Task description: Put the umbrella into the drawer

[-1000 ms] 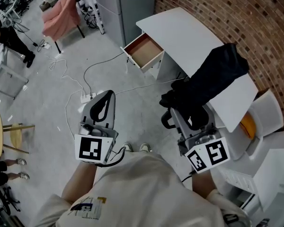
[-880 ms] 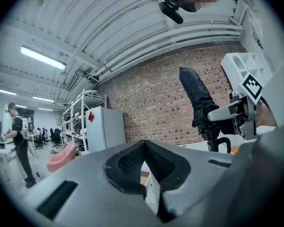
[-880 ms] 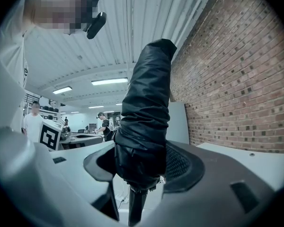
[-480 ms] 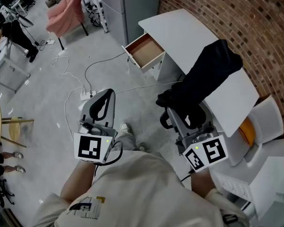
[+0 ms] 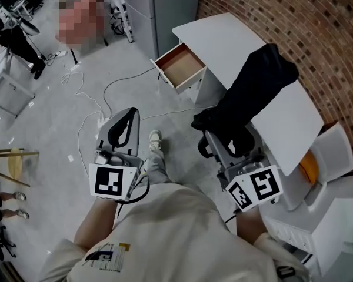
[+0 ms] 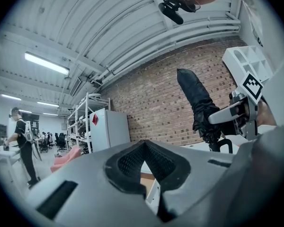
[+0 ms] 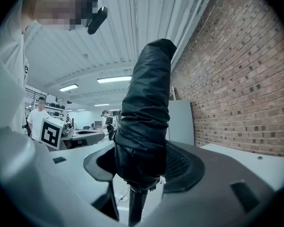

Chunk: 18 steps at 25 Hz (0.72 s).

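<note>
Jaws of the right gripper (image 5: pixel 226 138) are clamped on the umbrella (image 5: pixel 253 93), which is black, folded and wrapped in its sleeve; the right gripper view shows both dark pads pressed against the bunched fabric low on its body, with the handle's stem hanging below them and the long upper part rising up and away. From the head view the umbrella leans forward and to the right, its far end lying over the edge of the white desk (image 5: pixel 223 37) that stands against the brick wall (image 5: pixel 317 34), and a black strap loop (image 5: pixel 206 150) curls out beside the grip. The left gripper (image 5: pixel 125 115) is held level over the grey floor (image 5: pixel 59 116), well apart from the right one, with its jaws pressed together at the tips and nothing between them; only the curved hollow of its pads shows in the left gripper view. The drawer (image 5: pixel 179 66) is pulled open from the near left end of the desk, brown inside, and sits ahead of both grippers, well apart from the umbrella. White cables (image 5: pixel 115 87) trail across the floor between the drawer and the left gripper, and one shoe (image 5: pixel 155 138) of the person shows just right of that gripper. A tall grey cabinet (image 5: pixel 159 10) stands beyond the drawer
</note>
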Tool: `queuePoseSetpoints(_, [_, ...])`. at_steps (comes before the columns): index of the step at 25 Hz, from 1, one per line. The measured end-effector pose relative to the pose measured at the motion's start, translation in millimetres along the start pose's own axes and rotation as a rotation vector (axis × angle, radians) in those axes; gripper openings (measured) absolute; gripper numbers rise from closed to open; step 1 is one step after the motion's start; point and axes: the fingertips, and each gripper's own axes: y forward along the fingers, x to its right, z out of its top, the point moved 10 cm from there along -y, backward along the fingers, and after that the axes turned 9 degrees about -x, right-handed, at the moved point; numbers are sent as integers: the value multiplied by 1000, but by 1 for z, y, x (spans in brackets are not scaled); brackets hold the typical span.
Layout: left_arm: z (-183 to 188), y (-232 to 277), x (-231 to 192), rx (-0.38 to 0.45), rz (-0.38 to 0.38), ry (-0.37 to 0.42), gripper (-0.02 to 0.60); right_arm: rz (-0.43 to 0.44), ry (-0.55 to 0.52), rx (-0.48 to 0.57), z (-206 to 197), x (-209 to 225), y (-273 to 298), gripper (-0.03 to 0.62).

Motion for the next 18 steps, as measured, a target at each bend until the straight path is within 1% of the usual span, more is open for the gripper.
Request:
queuePoseSetpoints(5, [-4, 25, -21, -12, -15, -12, 8, 0, 2, -31, 1, 10, 34, 252])
queuePoseSetpoints(10, [-15, 55, -50, -31, -12, -30, 8, 2, -3, -74, 0, 18, 75, 252])
queuePoseSetpoints(18, [-21, 120, -102, -70, -25, -47, 8, 6, 24, -146, 6, 46, 155, 252])
